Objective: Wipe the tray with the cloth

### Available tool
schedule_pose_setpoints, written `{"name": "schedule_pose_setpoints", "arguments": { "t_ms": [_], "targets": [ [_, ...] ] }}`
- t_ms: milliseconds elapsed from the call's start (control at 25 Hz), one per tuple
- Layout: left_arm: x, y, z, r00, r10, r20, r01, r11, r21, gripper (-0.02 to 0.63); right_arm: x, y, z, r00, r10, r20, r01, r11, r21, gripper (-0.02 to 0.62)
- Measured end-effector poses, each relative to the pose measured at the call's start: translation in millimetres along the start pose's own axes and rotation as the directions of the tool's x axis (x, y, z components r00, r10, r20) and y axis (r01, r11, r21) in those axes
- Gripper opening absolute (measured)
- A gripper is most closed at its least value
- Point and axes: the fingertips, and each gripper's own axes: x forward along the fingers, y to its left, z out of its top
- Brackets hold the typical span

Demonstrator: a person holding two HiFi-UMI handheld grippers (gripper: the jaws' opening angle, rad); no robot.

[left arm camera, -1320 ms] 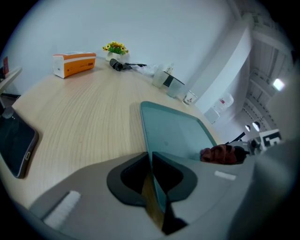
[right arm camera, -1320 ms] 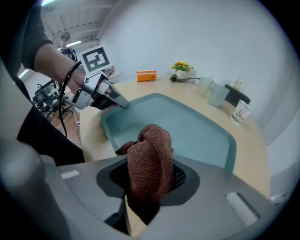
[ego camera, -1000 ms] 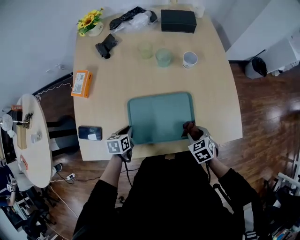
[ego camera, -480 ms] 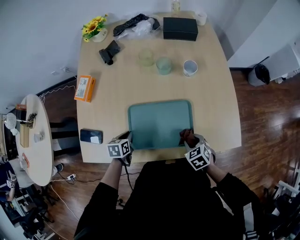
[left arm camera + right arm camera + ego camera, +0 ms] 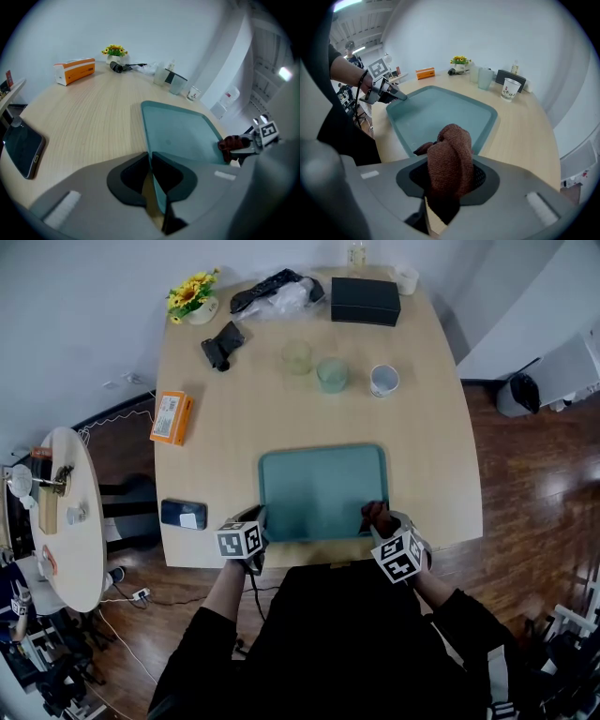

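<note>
A teal tray lies flat on the wooden table near its front edge. My left gripper is shut on the tray's near-left rim, the rim pinched between its jaws. My right gripper is shut on a bunched reddish-brown cloth, which sits at the tray's near-right corner. From the left gripper view the cloth and the right gripper appear at the tray's right side. The right gripper view shows the left gripper at the tray's left edge.
A black phone lies left of the tray. An orange box sits further left. Two glasses and a white paper cup stand behind the tray. A black box, flowers and dark items line the back.
The cloth in my right gripper has slid slightly toward the tray's near edge. The left gripper keeps its hold on the rim.
</note>
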Motion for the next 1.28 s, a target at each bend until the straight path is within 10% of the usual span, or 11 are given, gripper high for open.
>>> {"name": "schedule_pose_setpoints", "arguments": {
  "t_ms": [720, 1280],
  "targets": [
    [0.7, -2.0, 1.6, 1.0, -0.024, 0.014, 0.024, 1.0, -0.013, 0.011, 70.1, -85.4, 137.3, 0.998, -0.07, -0.002, 0.069, 0.983, -0.167, 0.129],
    [0.2, 0.0, 1.5, 0.999, -0.021, 0.031, 0.021, 1.0, -0.014, 0.011, 19.4, 72.0, 35.9, 0.985, 0.165, -0.05, -0.173, 0.932, -0.319, 0.129]
  ]
}}
